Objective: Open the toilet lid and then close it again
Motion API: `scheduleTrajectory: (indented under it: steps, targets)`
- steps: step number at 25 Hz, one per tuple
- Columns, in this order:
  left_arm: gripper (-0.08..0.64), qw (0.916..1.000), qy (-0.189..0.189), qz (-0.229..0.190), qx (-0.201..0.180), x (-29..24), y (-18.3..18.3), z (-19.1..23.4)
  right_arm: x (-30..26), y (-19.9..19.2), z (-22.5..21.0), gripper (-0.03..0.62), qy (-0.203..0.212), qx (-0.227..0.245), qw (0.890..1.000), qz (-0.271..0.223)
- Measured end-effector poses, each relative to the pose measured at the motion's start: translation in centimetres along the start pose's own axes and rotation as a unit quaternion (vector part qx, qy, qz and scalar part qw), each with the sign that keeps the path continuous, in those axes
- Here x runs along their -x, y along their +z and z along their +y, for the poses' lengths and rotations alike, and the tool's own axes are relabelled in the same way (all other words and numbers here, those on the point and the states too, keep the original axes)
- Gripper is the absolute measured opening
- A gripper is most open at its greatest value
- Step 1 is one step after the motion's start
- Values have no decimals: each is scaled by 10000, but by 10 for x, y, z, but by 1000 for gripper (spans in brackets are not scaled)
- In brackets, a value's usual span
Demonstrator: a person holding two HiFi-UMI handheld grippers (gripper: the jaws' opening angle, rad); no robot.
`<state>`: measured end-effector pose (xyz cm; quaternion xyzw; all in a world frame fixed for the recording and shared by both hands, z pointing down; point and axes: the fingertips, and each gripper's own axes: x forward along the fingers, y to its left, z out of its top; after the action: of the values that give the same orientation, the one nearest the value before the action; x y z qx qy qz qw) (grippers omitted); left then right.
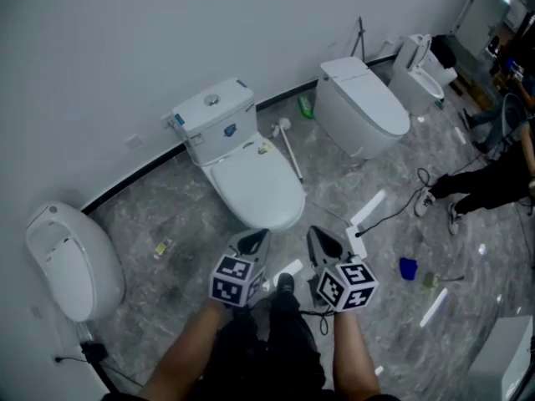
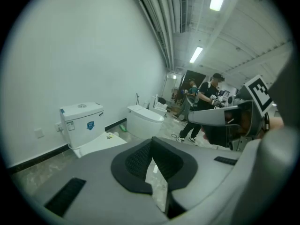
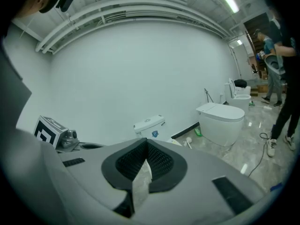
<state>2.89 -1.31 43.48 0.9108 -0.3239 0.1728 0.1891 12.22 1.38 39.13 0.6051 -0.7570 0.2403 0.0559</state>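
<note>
The white oval plastic toilet lid is down flat on its bowl, on the toilet with the boxy white ceramic tank against the plain white wall. That's the middle one of the toilets along there, right in front of me. Its long axis runs from the hinge at the tank out to the rounded front end, and that end points at me, a bit toward the lower right in the head view. My guess is it's light, stiff plastic, smooth and pretty slippery, swinging only on the back hinge, so it might drop with a bang if I let go near the bottom. The best spot to take it looks like the front lip, as far from the hinge as possible, either pinching the rim or hooking a tip under it. My left tongs and right tongs sit side by side just short of that front edge, not touching it. Both are fully closed with nothing between the ribbed black pads, so I'd have to open up to pinch. Off to the side, a white toilet brush lies on the grey marbled floor, between my toilet and the smooth white one-piece toilet on the right.
</note>
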Motion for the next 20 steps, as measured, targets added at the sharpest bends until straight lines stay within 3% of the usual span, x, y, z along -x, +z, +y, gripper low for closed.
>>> scheduleTrajectory:
  steps: [5, 13, 20]
  targets:
    - [6, 9987, 341, 310, 232, -54, -43, 22, -48, -44, -51, 11, 185, -174, 9988, 430]
    - [6, 9952, 644, 695, 261, -139, -108, 66, -132, -139, -125, 12, 263, -703, 9906, 1147]
    - [6, 9928, 717, 873, 406, -191, -152, 90, -195, -226, -175, 129, 92, -1288, 9794, 1550]
